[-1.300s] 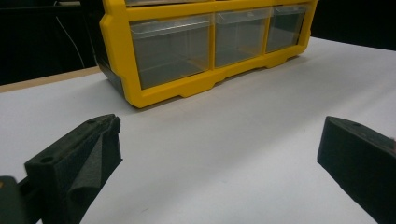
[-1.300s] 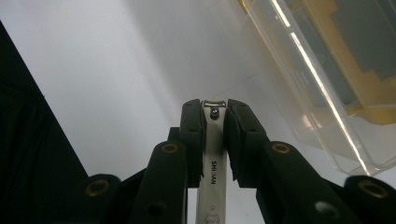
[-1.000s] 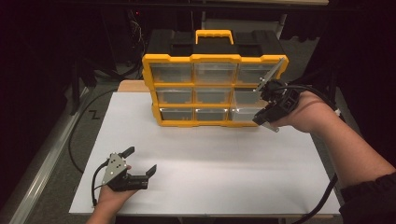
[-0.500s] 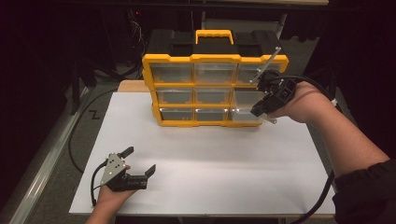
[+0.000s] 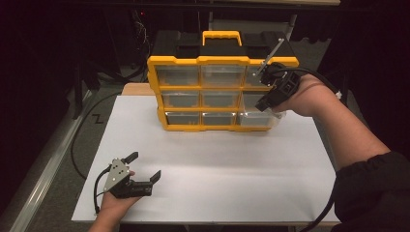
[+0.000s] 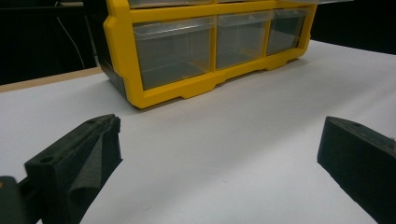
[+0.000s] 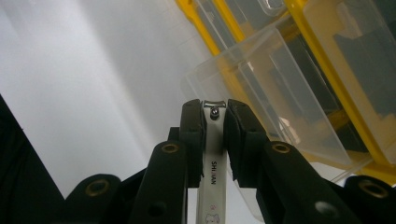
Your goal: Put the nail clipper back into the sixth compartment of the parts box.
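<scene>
Since the earlier pictures, the right gripper [image 5: 269, 98] has been carried up and back along the right side of the yellow organizer [image 5: 220, 89], from beside the bottom row of drawers to level with the middle row. The nail clipper [image 7: 212, 158] clamped between its jaws has been lifted with it, above the pulled-out clear drawer [image 5: 261, 118]. The forearm behind it has been raised and drawn toward the organizer.
</scene>
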`<state>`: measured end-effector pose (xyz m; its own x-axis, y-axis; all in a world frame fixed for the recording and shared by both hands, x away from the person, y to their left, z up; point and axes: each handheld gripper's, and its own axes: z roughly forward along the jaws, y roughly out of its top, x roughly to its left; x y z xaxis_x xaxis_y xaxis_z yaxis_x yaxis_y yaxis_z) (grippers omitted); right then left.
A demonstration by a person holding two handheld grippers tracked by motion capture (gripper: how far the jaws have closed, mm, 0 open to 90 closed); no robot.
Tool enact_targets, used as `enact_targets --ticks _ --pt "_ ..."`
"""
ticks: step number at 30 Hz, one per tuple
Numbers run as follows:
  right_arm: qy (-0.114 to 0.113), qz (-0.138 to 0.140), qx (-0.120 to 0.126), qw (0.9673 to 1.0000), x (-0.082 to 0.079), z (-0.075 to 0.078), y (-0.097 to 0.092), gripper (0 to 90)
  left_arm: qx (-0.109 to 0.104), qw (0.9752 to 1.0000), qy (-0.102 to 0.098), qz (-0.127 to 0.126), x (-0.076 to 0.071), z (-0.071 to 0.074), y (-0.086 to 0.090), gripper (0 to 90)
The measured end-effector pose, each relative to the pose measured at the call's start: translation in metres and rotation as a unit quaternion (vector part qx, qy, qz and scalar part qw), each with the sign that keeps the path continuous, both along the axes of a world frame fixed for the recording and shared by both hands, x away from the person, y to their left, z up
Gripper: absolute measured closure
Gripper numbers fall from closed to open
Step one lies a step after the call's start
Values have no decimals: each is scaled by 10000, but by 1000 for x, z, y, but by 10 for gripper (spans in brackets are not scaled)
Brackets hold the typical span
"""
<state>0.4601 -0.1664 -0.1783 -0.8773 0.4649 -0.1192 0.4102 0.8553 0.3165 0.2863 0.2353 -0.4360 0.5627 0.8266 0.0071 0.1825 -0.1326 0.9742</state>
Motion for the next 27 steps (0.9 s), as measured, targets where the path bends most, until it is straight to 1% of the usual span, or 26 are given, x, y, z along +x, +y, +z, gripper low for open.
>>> enact_targets --ticks 4,10,15,20,27 --pt "0 -1 -54 10000 6 -2 1 798 -5 10000 6 12 1 0 1 3" --pt "-20 -50 -31 10000 13 -4 3 798 7 10000 1 13 1 0 1 3" --pt "-85 -67 5 9999 19 -4 0 798 6 10000 5 23 1 0 1 3" --pt "-119 -66 -60 9999 24 -4 -1 798 20 10000 8 26 1 -1 2 3" --pt "-162 -96 -76 9998 29 -3 -1 798 7 10000 3 37 1 0 3 3"
